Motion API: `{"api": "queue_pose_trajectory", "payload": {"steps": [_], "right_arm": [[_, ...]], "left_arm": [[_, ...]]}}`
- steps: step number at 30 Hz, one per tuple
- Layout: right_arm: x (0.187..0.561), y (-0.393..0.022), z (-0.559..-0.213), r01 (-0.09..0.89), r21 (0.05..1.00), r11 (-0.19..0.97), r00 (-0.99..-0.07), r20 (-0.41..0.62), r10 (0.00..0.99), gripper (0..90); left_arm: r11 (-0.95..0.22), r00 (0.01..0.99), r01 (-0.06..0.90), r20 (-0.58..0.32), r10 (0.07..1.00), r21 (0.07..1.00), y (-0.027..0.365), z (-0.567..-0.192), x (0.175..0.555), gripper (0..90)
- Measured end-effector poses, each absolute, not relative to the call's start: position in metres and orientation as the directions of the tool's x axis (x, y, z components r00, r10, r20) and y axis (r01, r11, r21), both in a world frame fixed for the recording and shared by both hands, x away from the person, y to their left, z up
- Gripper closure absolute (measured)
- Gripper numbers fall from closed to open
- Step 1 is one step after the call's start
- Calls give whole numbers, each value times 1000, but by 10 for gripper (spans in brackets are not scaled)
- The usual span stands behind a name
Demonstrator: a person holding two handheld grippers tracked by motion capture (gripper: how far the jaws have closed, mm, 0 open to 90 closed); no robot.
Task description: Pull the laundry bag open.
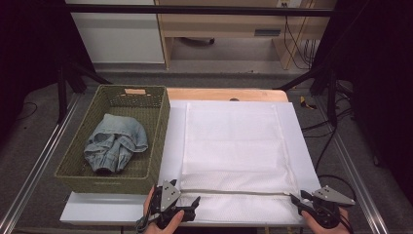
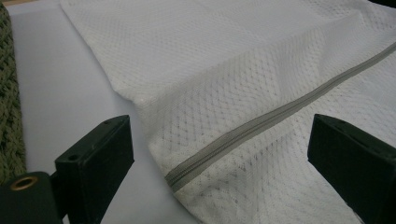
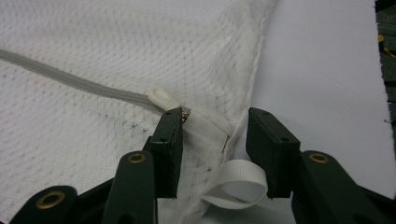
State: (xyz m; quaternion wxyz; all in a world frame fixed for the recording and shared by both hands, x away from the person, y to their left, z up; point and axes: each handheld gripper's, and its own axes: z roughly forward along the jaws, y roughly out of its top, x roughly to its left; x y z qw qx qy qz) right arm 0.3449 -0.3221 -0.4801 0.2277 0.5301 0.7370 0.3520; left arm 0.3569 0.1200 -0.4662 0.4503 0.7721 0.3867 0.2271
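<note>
High view: white mesh laundry bag (image 1: 237,146) lies flat on the white table cover (image 1: 170,146), its near edge between the two claws; left gripper (image 1: 187,207) sits at the bag's near-left corner, right gripper (image 1: 298,202) at the near-right corner, each in a hand at the table's front edge. Woven basket (image 1: 115,139) stands just beyond and left of the left gripper, with a crumpled denim garment (image 1: 116,142) inside. Left gripper view: jaws stand wide, nothing gripped; the grey zipper (image 2: 280,112) runs diagonally across the gap between them, its closed end nearer the left jaw, bag edge lying on the cover ahead of that jaw. Right gripper view: jaws partway closed around the bag's corner, straddling the seam and a white webbing loop (image 3: 238,182); zipper pull (image 3: 163,99) sits just ahead of the left jaw's tip, touching or nearly so. Pads not clearly pressing on the fabric, so no firm hold visible.
</note>
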Motion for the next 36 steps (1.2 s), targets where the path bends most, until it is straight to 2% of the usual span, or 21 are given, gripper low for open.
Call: {"api": "queue_pose_trajectory", "payload": {"steps": [5, 9, 10, 11, 12, 13, 16, 18, 29, 36], "right_arm": [[347, -318, -482, 626, 749, 215, -348, 22, 937, 552], [348, -315, -483, 620, 747, 239, -352, -7, 936, 588], [347, -314, -484, 616, 748, 249, -356, -18, 934, 649], [347, -314, -484, 616, 748, 249, -356, -18, 934, 649], [347, -311, -484, 609, 748, 264, -367, -29, 930, 721], [347, -311, -484, 609, 748, 264, -367, -29, 930, 721], [347, -308, -483, 605, 744, 284, -381, -43, 923, 813], [349, -307, -482, 598, 748, 288, -379, -52, 924, 832], [351, -310, -468, 504, 831, 233, -357, -45, 933, 834], [350, -308, -466, 497, 834, 240, -373, -45, 927, 834]], "left_arm": [[-301, 602, 389, 7, 799, 871, 117, -467, 357, 68], [-300, 599, 386, 10, 801, 872, 119, -466, 356, 68], [-294, 596, 385, 7, 803, 875, 119, -466, 355, 70], [-294, 596, 385, 7, 803, 875, 119, -466, 355, 72], [-292, 594, 383, 8, 804, 877, 119, -465, 355, 73], [-292, 594, 383, 8, 804, 877, 119, -465, 355, 73], [-284, 592, 387, 0, 806, 877, 120, -465, 355, 73], [-286, 593, 392, -2, 805, 875, 120, -465, 355, 81], [-273, 583, 377, 2, 813, 885, 124, -461, 358, 91], [-241, 560, 391, -22, 828, 888, 130, -462, 361, 101]]}}
